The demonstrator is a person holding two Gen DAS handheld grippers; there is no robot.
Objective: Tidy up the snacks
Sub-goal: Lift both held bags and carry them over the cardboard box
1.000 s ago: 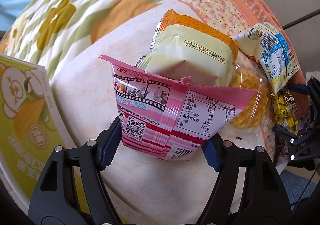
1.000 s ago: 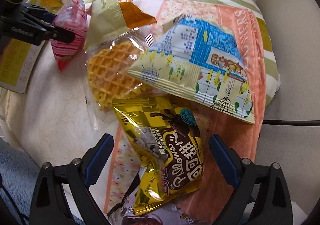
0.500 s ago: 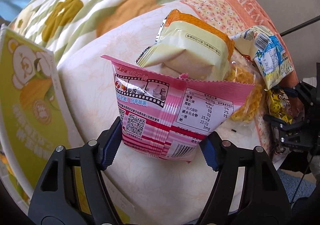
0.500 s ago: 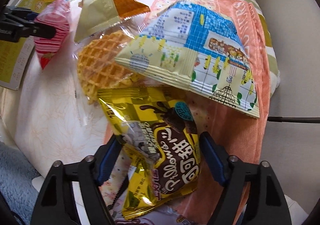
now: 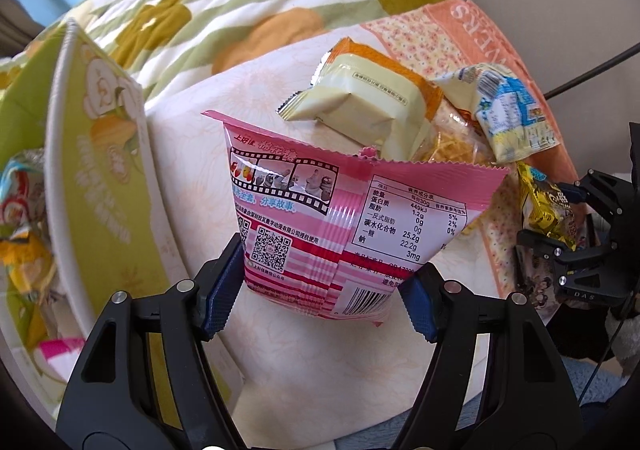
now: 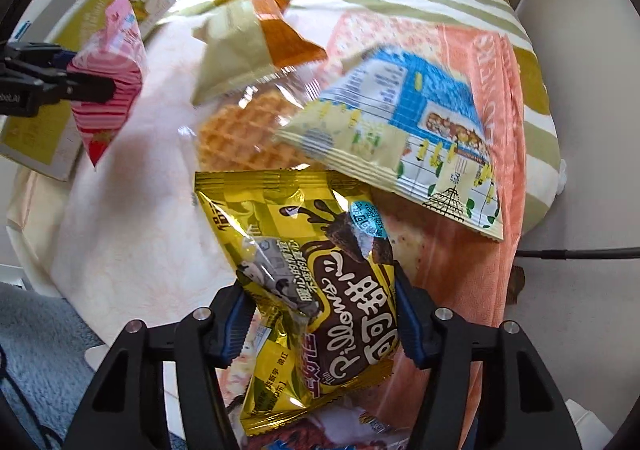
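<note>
Between my left gripper's (image 5: 320,290) pads sits the pink snack bag (image 5: 340,226), pinched low and lifted beside the green box (image 5: 100,186). I'd carry it over the box rim before releasing, keeping the squeeze light. My right gripper (image 6: 320,322) is clamped on the yellow chocolate packet (image 6: 320,282); a second ago it stood wide around it. The box has also come nearer my left camera.

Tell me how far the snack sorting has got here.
Some packets already sit inside the green box. In hand: left gripper holds the pink packet, right gripper the yellow chocolate packet. Left: cream-orange packet, waffle, blue-yellow packet.
</note>
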